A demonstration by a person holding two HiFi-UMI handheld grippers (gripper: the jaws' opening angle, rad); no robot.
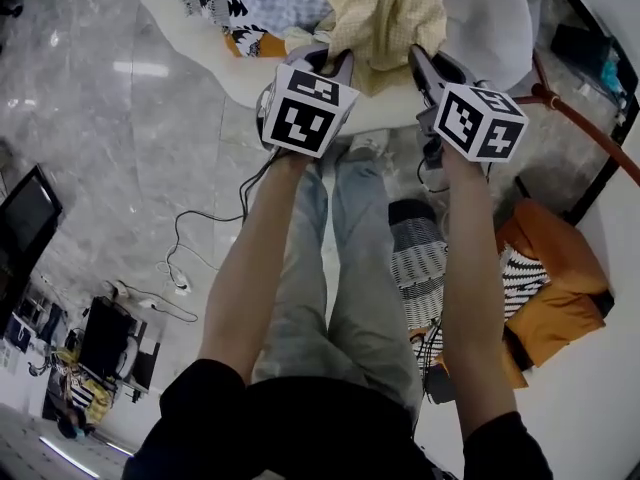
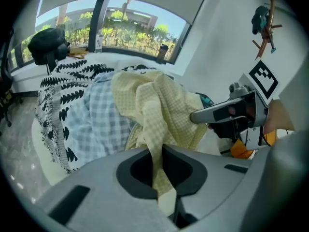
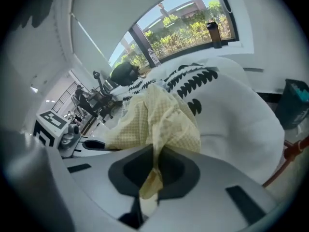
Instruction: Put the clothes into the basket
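Observation:
A pale yellow checked garment (image 1: 385, 13) lies bunched on top of a clothes pile on a white rounded seat (image 1: 490, 18). My left gripper (image 1: 335, 68) is shut on a fold of it, and the cloth runs down between the jaws in the left gripper view (image 2: 161, 178). My right gripper (image 1: 425, 73) is shut on another fold of the yellow garment (image 3: 154, 120), pinched at the jaws (image 3: 152, 178). Beside it lie a blue checked cloth (image 2: 104, 124) and a black-and-white leaf-patterned cloth (image 2: 63, 95). A black-and-white woven basket (image 1: 420, 258) stands on the floor by the person's legs.
An orange cushion or bag (image 1: 555, 278) sits next to the basket. A reddish wooden pole (image 1: 590, 133) slants at the right. Cables (image 1: 180, 268) trail over the grey marble floor at the left, near a dark monitor (image 1: 25, 213).

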